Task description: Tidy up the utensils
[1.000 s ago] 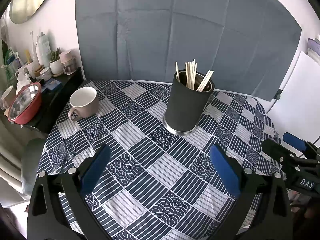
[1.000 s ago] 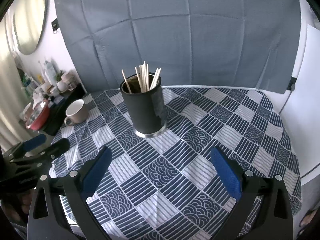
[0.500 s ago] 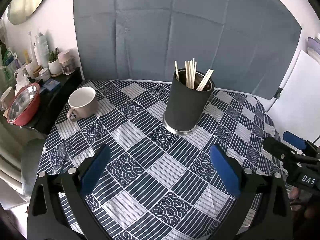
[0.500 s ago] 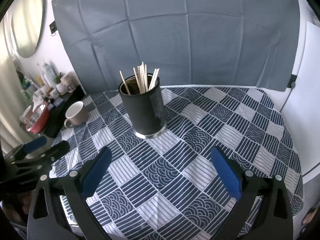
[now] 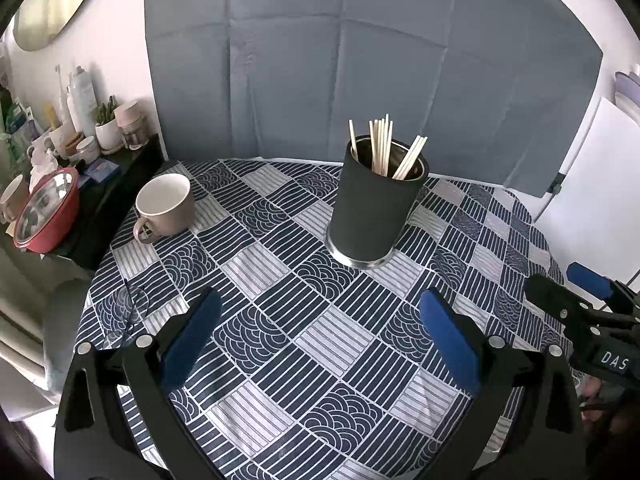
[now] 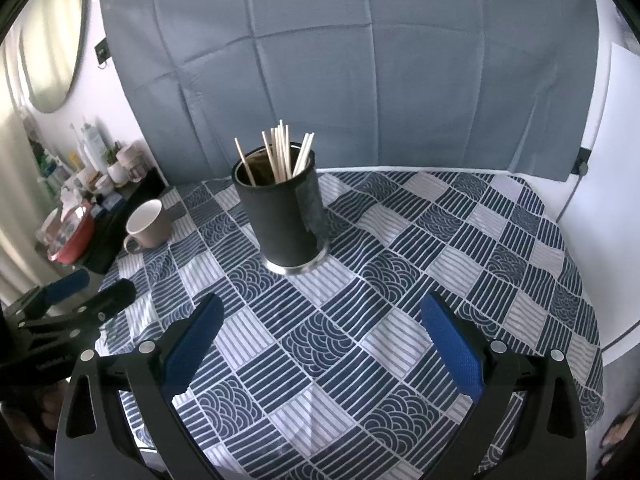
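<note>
Here both tongs, left [image 5: 320, 334] and right [image 6: 320, 338], gape wide and empty above the bench's [image 5: 332, 344] near edge. The holder [image 5: 374, 204] of chopsticks [image 5: 382, 148] stands upright mid-bench; a mug [image 5: 164, 208] sits near the left edge.

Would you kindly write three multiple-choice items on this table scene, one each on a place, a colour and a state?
1. Where do the chopsticks stand?
A. in the dark cylindrical holder
B. in the mug
C. flat on the tablecloth

2. What colour are the pads of the left gripper?
A. red
B. blue
C. yellow

3. How is the right gripper?
A. shut on a chopstick
B. shut on the mug
C. open and empty

Answers:
1 A: the sticks rise out of the holder, while the mug shows only its white inside.
2 B: both pads are blue.
3 C: its jaws stand wide apart over bare tablecloth.
</note>
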Demonstrator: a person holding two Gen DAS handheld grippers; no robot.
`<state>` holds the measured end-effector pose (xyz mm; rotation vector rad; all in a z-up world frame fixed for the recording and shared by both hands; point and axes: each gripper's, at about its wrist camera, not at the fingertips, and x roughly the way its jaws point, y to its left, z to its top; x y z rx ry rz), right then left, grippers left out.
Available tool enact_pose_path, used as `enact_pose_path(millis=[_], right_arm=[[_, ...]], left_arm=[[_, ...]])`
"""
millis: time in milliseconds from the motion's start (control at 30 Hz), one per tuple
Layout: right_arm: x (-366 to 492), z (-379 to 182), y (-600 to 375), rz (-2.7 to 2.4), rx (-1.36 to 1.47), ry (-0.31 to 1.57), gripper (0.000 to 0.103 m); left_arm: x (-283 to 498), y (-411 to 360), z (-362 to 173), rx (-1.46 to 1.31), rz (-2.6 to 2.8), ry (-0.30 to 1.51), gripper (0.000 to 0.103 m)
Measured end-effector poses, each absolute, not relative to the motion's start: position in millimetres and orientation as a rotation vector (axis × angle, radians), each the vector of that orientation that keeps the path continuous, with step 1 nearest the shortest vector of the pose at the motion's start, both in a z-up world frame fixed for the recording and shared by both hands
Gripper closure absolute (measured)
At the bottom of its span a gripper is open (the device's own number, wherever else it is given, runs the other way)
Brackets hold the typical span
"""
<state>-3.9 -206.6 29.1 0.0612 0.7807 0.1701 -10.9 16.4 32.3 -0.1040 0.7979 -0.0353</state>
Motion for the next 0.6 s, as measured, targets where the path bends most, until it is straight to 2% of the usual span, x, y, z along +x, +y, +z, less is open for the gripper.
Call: enact_pose_path(millis=[600], right_arm=[[-8.6, 31.4, -204.5, 0.167, 0.058, 0.776, 0.008]], left_arm=[[-12.0, 19.1, 32.0, -0.110, -0.044, 0.809, 0.006]])
